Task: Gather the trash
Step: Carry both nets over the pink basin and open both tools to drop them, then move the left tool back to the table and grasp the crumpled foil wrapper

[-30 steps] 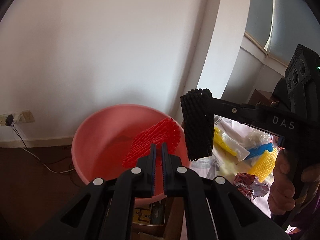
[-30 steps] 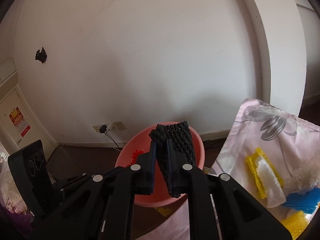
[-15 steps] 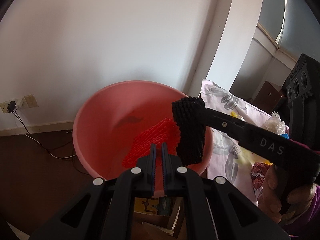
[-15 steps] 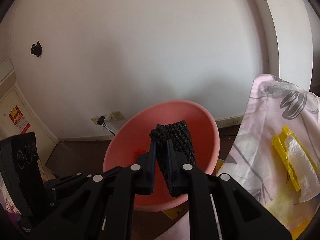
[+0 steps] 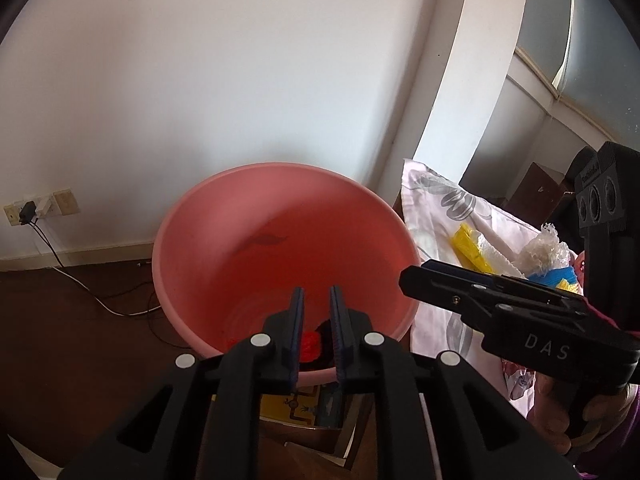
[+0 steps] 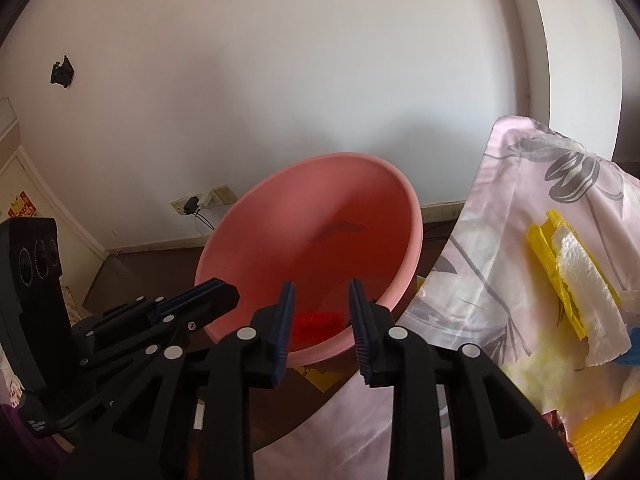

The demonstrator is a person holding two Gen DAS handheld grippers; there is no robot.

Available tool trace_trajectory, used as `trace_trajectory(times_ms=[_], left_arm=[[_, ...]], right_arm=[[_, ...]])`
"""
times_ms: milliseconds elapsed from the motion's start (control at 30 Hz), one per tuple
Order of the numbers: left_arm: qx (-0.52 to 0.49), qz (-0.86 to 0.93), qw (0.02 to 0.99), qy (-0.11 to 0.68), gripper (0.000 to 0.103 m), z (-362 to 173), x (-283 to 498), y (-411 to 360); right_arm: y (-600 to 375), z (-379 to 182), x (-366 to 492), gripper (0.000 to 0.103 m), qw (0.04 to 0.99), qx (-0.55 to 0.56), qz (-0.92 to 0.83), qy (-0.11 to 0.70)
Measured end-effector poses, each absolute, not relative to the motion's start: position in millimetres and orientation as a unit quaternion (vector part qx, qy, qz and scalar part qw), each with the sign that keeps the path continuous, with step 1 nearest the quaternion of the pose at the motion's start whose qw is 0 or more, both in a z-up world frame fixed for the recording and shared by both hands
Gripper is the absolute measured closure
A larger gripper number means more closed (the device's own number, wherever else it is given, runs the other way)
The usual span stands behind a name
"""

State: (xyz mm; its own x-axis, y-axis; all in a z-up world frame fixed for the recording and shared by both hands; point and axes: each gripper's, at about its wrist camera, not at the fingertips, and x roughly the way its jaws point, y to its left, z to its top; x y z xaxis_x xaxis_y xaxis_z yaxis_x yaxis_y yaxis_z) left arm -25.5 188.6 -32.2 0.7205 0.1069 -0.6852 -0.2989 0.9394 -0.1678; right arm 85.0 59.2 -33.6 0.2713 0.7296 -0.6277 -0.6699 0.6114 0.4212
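Left to right across the scene. A wall socket (image 5: 40,210) with a plugged cable sits low on the white wall at far left. Next, the pink basin (image 5: 192,240) stands on the dark floor, tilted toward the cameras.

Left gripper (image 5: 317,300) hangs over the basin's near rim. Its jaws have just been opening; they stand slightly apart with nothing between them: released. Right gripper (image 6: 321,290) is just beside it, also over the basin. Its jaws have just been opening too and grip nothing.

Task items: the red foam net (image 6: 316,322) lies at the bottom of the basin. The black foam net (image 5: 326,330) appears to lie touching it, though the left fingers hide most of it, so its exact pose is unclear.

Right of the basin, a floral pink cloth (image 6: 500,240) covers a raised surface. On it: a yellow piece (image 6: 546,256) with white foam (image 6: 580,276) against it, and a yellow foam net (image 6: 604,432) at the lower right edge.
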Motion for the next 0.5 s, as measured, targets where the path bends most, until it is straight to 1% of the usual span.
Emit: trace_trajectory(times_ms=[67,133,333,500], left_arm=[[-0.134,0.106,0.920,0.354,0.087,-29.3,-26.5,186.3],[-0.131,0.102,0.922,0.350,0.079,-26.2,-28.0,183.3],[-0.122,0.077,0.928,0.343,0.071,-19.2,-25.7,166.5],[-0.121,0.058,0.931,0.339,0.071,-16.6,-24.6,153.8]], right_arm=[[56.3,-32.5,84.2,0.074,0.797,0.033,0.443,0.409],[51.2,-29.0,80.1,0.074,0.802,0.030,0.444,0.399],[31.7,-19.4,65.3,0.074,0.807,0.027,0.450,0.381],[13.4,-15.8,48.8,0.074,0.805,0.026,0.448,0.388]])
